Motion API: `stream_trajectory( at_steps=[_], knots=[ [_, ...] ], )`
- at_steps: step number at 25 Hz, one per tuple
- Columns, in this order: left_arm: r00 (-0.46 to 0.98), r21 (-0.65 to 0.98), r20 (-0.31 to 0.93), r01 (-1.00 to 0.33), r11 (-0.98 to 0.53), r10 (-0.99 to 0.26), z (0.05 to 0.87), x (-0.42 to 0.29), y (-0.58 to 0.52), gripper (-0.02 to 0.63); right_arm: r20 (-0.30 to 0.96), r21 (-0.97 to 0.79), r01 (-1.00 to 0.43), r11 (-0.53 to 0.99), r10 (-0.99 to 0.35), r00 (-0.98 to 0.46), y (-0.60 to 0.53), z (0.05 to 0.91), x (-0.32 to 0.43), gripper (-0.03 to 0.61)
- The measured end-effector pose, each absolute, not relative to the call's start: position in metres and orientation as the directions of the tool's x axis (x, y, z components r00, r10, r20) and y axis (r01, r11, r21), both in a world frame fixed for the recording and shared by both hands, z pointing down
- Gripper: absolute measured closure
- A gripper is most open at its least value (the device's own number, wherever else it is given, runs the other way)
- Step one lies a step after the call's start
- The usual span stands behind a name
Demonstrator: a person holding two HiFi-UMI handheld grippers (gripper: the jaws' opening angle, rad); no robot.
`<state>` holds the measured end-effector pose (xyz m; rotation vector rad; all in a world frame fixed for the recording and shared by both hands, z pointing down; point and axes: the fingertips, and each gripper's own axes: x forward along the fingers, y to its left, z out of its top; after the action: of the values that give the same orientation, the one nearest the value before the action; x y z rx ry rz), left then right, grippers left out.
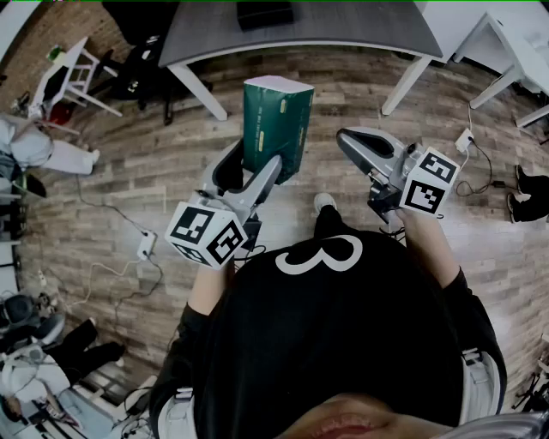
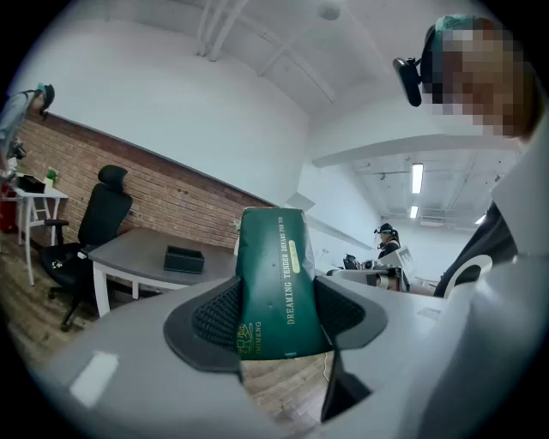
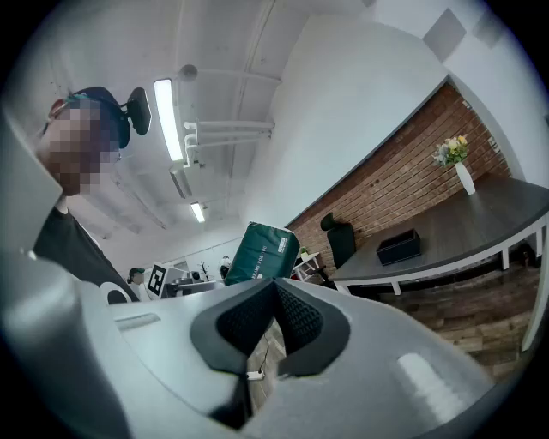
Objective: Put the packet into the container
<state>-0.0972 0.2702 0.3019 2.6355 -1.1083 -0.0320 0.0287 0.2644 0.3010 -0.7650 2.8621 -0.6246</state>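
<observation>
The left gripper clamped the packet upright, up over the floor. The right gripper was pinched together on nothing. The black box on the table, probably the container, stood well apart, so the carry and drop-in were left to do.

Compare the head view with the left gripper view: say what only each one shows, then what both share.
Only the head view: the right gripper, jaws together and empty, and a white power strip on the floor. Only the left gripper view: the ceiling lights and the white print on the packet. Both: the left gripper clamping the green packet, and the grey table with the black box on it.
</observation>
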Motion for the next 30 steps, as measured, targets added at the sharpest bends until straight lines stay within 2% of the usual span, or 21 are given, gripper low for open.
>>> stream_trajectory(
  at_steps=[15,30],
  knots=[
    [0.726,0.295,0.065,-0.67,-0.682,-0.685,0.298,-0.085,0.26,0.327,-0.007,-0.439,-0.432,0.788,-0.484,-0.875,0.246,0.31,0.036,0.577],
    [0.743,0.255,0.075,-0.659,-0.707,-0.666,0.287,-0.021,0.15,0.322,-0.015,-0.455,-0.423,0.784,-0.482,-0.876,0.124,0.302,0.094,0.576]
  ],
)
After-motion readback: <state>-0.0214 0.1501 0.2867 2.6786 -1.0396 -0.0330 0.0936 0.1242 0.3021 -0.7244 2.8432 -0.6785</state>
